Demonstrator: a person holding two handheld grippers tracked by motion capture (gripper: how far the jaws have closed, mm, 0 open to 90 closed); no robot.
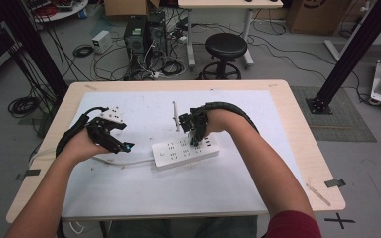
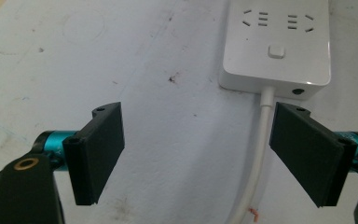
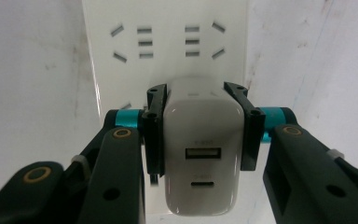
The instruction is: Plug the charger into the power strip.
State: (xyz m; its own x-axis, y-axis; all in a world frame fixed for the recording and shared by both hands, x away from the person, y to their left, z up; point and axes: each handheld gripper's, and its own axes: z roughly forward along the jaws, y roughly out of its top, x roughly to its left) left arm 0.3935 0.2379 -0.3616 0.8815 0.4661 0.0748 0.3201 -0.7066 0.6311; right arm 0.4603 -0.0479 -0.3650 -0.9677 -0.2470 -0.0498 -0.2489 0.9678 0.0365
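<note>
Charger [image 3: 200,154]: white USB block, clamped by its two sides in the right gripper [image 3: 200,130], held directly over the strip [image 1: 185,152], near its far end from the cord [image 2: 261,154]. Strip: long axis left-right across the table [image 1: 297,144]; sockets up. Left gripper [image 2: 196,154]: jaws wide apart, empty, at the strip's cord end. Likely move: straight down into a socket; right hand nearer.

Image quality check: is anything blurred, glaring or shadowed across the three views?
High view: evenly lit, sharp on the table, soft shadows under both hands. Left gripper view: open left claw in focus, power strip bright but readable. Right gripper view: white charger held in the right claw, port markings too faint to read.
</note>
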